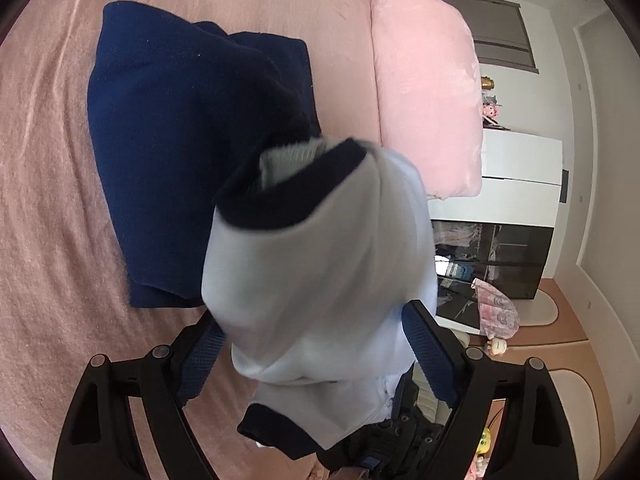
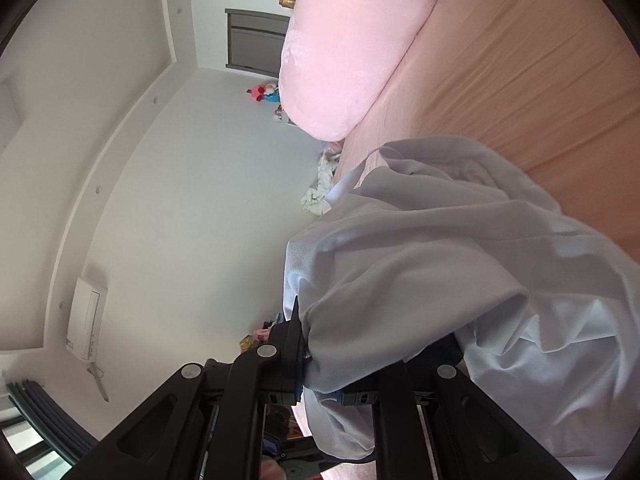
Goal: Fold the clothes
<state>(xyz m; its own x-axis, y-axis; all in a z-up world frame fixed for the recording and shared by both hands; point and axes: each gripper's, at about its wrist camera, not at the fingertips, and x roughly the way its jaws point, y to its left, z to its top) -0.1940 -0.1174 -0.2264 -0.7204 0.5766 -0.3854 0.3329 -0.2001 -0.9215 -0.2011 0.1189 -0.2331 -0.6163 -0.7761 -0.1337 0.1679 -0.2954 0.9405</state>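
Observation:
A pale blue top (image 1: 312,260) with dark navy trim hangs bunched in front of the left wrist camera, between the fingers of my left gripper (image 1: 314,320). That gripper stands wide open; its blue pads (image 1: 200,360) flank the cloth without pinching it. Behind it a folded navy garment (image 1: 168,140) lies flat on the pink bed (image 1: 48,200). In the right wrist view my right gripper (image 2: 316,352) is shut on a gathered edge of the same pale top (image 2: 440,260), which drapes to the right and hides one finger.
A pink pillow (image 1: 428,100) lies at the bed's edge, also in the right wrist view as pillow (image 2: 344,48). A white cabinet (image 1: 520,160) and a dark glass unit (image 1: 500,264) stand beyond. A small heap of clothes (image 2: 320,192) sits by the bed (image 2: 540,80).

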